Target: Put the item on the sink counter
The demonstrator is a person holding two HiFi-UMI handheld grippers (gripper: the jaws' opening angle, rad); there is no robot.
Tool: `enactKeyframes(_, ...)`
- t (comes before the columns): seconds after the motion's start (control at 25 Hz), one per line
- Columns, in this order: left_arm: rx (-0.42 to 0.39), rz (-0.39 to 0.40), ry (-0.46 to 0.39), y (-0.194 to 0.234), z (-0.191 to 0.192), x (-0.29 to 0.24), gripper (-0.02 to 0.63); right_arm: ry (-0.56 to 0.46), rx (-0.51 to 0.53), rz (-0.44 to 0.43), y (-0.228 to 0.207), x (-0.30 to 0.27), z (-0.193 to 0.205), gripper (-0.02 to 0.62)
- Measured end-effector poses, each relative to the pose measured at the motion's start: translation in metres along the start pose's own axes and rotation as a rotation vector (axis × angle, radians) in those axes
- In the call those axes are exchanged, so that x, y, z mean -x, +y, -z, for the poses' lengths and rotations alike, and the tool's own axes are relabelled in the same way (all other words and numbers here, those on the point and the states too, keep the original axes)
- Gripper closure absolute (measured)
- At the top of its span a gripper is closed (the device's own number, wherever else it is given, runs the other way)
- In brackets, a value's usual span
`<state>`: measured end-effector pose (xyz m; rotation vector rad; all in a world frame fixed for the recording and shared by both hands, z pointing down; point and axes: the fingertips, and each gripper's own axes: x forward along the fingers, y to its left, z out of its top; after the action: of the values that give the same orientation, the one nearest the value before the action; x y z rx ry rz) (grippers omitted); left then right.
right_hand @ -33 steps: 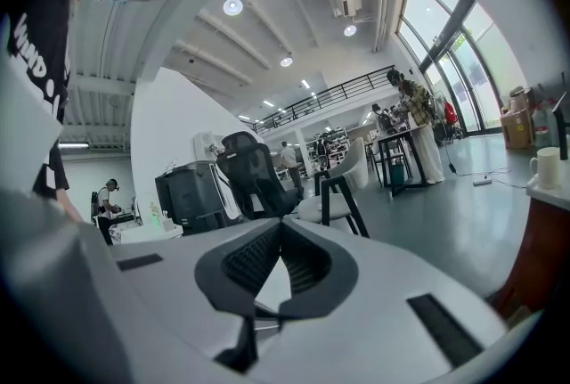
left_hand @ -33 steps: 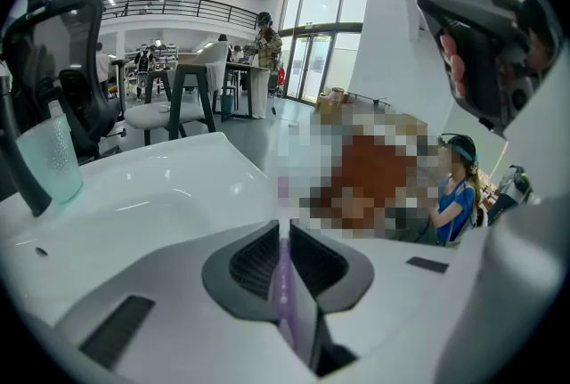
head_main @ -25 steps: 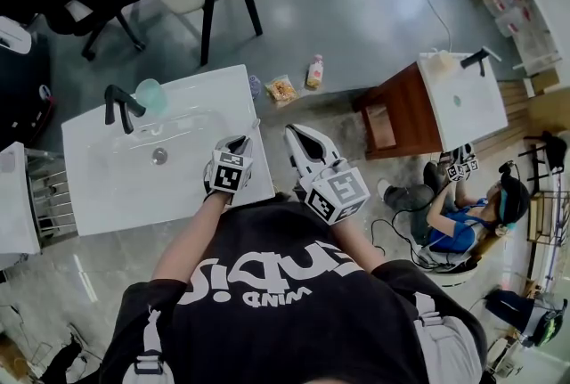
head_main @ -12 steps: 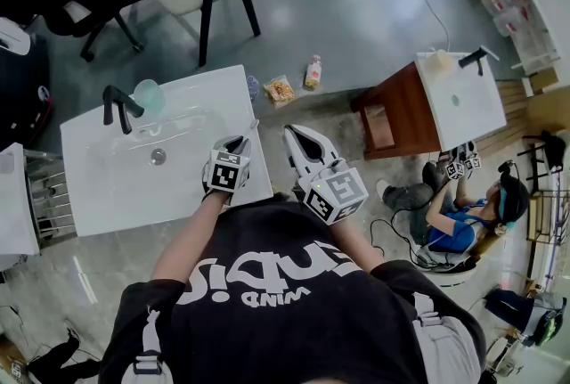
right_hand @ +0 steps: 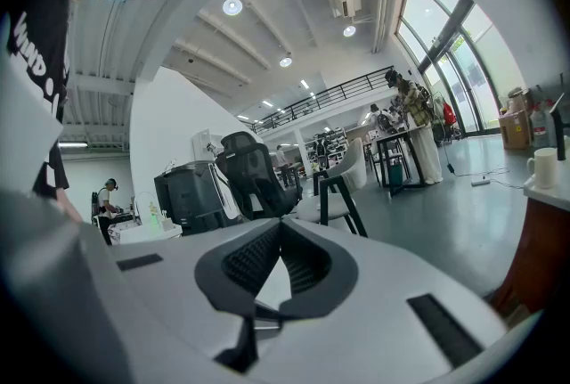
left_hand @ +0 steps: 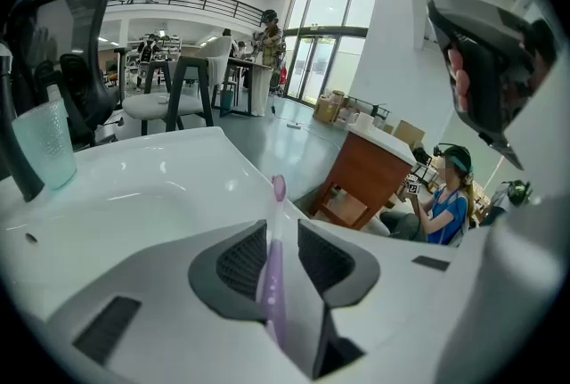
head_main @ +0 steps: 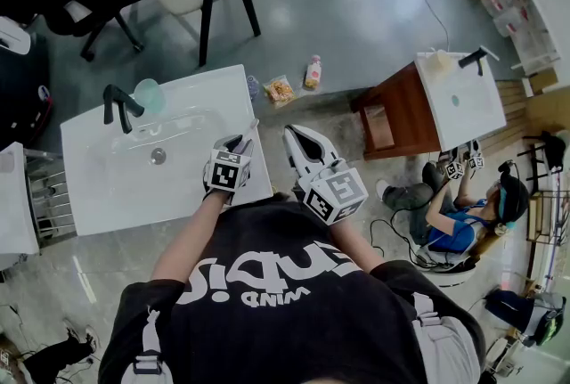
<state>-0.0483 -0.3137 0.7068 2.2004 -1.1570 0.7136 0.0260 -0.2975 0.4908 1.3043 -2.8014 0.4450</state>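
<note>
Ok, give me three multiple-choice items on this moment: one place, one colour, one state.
1. Where is the cup? A. on the floor B. beside the faucet C. on a chair
2. What colour is the toothbrush? A. purple B. red C. black
3. The right gripper is: A. shut on a bottle B. wide open C. shut, empty
Answers: B, it stands by the faucet on the sink counter; A, the left gripper clamps a purple handle; C, its jaws meet with nothing between.

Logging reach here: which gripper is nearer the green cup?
Left. The left gripper is over the sink counter's right corner; the right gripper is farther from the cup, off the counter.
</note>
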Motion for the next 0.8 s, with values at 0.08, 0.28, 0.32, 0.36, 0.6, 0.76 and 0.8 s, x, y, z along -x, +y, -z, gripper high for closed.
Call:
enactKeyframes(0.08, 0.000, 0.001, -0.013, 0.000, -0.005, 0.002, 0.499, 0.000, 0.000, -0.001, 0.001, -0.001, 0.000, 0.578)
enactKeyframes(0.28, 0.005, -0.019, -0.046, 0.006, -0.013, 0.009, 0.499, -0.001, -0.003, -0.003, 0.002, -0.001, 0.000, 0.578)
enactKeyframes(0.32, 0.007, -0.024, -0.050, 0.008, -0.014, 0.010, 0.499, 0.000, -0.004, -0.003, 0.002, -0.001, 0.000, 0.578)
enactKeyframes(0.36, 0.009, -0.028, -0.051, 0.010, -0.015, 0.012, 0.500, 0.000, -0.005, -0.004, 0.003, -0.001, 0.000, 0.578)
enactKeyframes(0.6, 0.012, -0.051, -0.081, 0.018, -0.021, 0.023, 0.577, 0.006, -0.008, -0.008, 0.004, -0.004, 0.003, 0.578)
enactKeyframes(0.76, -0.013, -0.033, -0.106, 0.013, -0.032, 0.036, 0.585, 0.012, -0.012, -0.007, 0.005, -0.005, 0.005, 0.578)
enactKeyframes(0.8, -0.016, -0.022, -0.117, 0.010, -0.036, 0.041, 0.586, 0.014, -0.013, -0.005, 0.005, -0.005, 0.006, 0.578)
